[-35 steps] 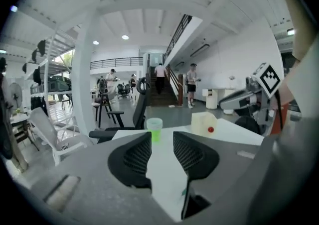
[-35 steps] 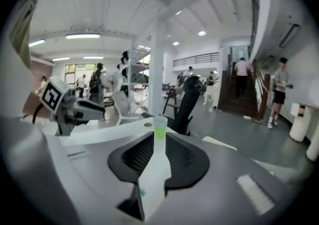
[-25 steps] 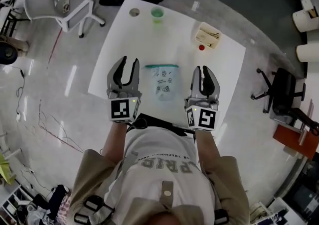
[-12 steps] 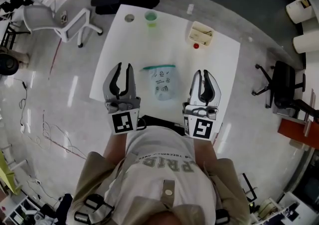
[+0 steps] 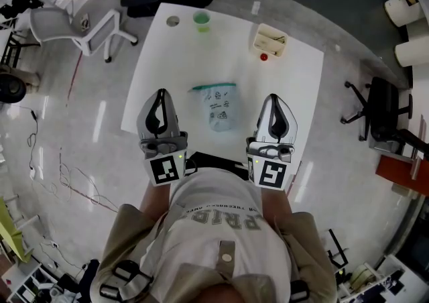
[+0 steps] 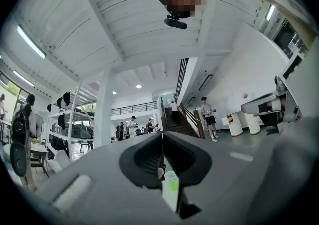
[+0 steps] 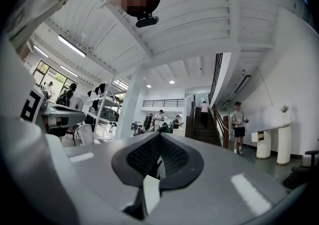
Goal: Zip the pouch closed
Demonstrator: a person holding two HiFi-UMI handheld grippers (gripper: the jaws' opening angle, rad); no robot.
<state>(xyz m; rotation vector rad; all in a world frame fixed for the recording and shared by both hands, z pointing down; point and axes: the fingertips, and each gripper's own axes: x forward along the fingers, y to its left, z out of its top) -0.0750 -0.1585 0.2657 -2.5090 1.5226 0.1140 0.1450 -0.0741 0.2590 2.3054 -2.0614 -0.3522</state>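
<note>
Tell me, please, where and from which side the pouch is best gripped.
Likely a corner by the teal zipper strip, along the far edge of the pouch. The pouch lies flat with the strip running left to right, so come in low from its left or right side.

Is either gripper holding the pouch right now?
No, the pouch lies on the table, clear of the left gripper and right gripper.

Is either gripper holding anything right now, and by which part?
Nothing is held. Left gripper and right gripper have just closed empty; pouch lies apart.
</note>
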